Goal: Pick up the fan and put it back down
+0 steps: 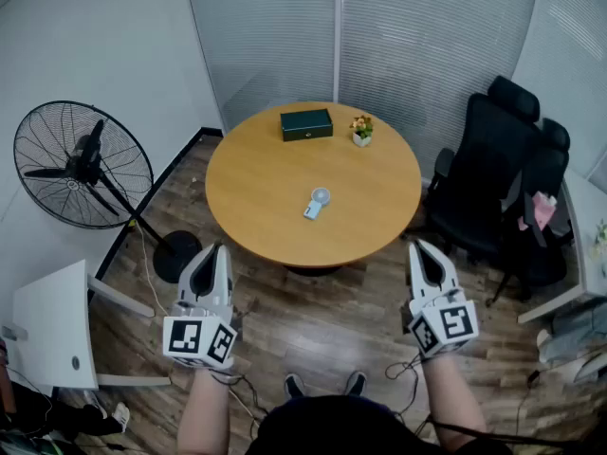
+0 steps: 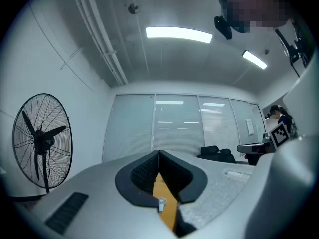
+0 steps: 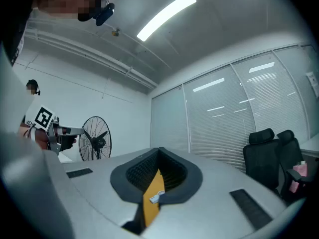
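Observation:
A small white handheld fan (image 1: 318, 201) lies flat near the middle of the round wooden table (image 1: 256, 188). Both grippers hang over the floor on the near side of the table, well short of the fan. My left gripper (image 1: 211, 251) is shut with nothing in it, and so is my right gripper (image 1: 424, 249). In the left gripper view the jaws (image 2: 158, 153) meet at the tips, and the little fan (image 2: 161, 203) shows below them on the tabletop. The right gripper view shows my right gripper (image 3: 159, 151) with touching tips and the fan (image 3: 156, 198) beyond them.
A dark green box (image 1: 306, 123) and a small flower pot (image 1: 361, 129) stand at the table's far side. A large black pedestal fan (image 1: 81, 164) stands at the left, black office chairs (image 1: 493, 173) at the right, a white desk (image 1: 57, 325) at the near left. Cables lie on the floor.

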Demonstrator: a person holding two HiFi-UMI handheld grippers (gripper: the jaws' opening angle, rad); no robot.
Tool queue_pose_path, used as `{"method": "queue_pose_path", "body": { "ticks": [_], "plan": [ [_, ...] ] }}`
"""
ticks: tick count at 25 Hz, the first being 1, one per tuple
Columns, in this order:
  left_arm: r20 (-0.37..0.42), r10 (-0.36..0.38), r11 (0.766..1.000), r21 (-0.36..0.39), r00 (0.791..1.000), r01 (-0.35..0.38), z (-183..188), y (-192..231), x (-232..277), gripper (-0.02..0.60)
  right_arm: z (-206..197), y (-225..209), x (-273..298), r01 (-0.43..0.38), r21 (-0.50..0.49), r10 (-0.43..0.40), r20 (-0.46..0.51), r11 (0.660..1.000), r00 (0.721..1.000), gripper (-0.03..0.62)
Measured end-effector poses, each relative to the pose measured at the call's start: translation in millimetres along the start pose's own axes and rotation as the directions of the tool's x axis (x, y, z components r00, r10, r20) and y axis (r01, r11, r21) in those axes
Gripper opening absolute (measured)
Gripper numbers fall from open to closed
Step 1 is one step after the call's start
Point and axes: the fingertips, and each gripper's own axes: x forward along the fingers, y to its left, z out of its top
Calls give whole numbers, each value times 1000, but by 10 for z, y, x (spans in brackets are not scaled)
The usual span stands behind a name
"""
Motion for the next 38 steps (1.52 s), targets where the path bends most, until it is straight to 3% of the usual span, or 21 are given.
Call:
{"method": "queue_pose_path", "body": {
  "ticks": [13,16,17,19,21,30,38],
  "plan": [
    [3,-21,1000,-13,1000,21,-23,112,61,9,12,53,42,24,-4,-24,1,1000,1000,-9],
    [4,-16,1000,-14,1000,16,-37,178,68,11,21,69,62,37,5,-37,4,999,999,20],
    [4,-17,1000,-14,1000,17,-47,205,67,20,18,81,73,43,7,-43,4,999,999,48],
    [1,-22,1000,-16,1000,22,-72,264,65,160,17,108,97,59,12,-59,1,998,998,115],
    [-4,-30,999,-16,1000,30,-98,321,57,235,24,132,112,78,16,-78,3,997,997,163],
    [1,-66,997,-42,998,66,-178,694,-28,253,5,437,222,117,-5,-117,-23,993,993,183],
    [-59,-110,990,-93,992,104,-673,908,-25,253,-253,605,257,159,-17,-160,-75,987,984,178]
  ]
}}
